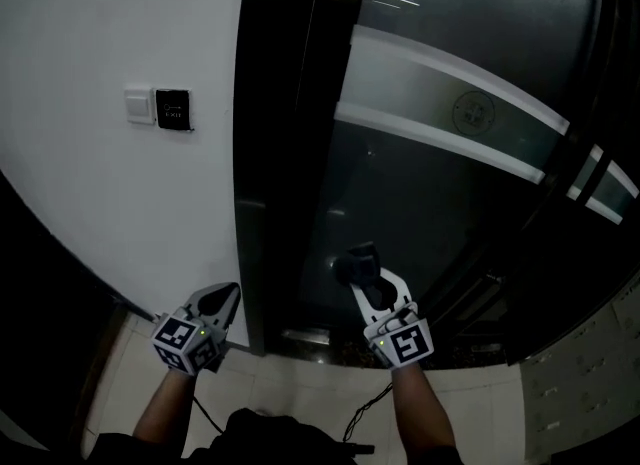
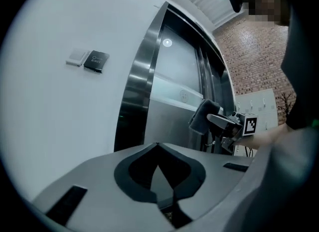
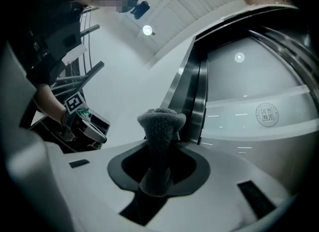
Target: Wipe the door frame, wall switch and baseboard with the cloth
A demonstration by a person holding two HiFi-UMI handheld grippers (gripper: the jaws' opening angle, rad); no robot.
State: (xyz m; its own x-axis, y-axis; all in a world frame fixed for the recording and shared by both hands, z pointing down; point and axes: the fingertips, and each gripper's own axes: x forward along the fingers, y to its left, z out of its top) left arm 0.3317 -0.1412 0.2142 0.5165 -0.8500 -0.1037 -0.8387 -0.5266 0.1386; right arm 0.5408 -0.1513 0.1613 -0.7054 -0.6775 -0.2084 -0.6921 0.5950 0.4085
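My right gripper [image 1: 366, 275] is shut on a dark grey cloth [image 1: 356, 262], held low in front of the glass door, just right of the dark metal door frame [image 1: 268, 173]. In the right gripper view the cloth [image 3: 160, 126] sticks up bunched between the jaws of that gripper [image 3: 158, 148]. My left gripper [image 1: 226, 296] is shut and empty, low beside the frame's left edge and pointing up the wall. High on the white wall sit a white wall switch [image 1: 140, 106] and a black exit button [image 1: 173, 110]; both the switch [image 2: 77, 58] and the button [image 2: 96, 61] also show in the left gripper view.
The glass door [image 1: 440, 203] carries a frosted band [image 1: 450, 103] with a round emblem. A dark strip [image 1: 85, 288] runs along the foot of the wall. Pale floor tiles [image 1: 300, 393] lie below, with a metal threshold [image 1: 310, 338] at the door. A cable trails from the right gripper.
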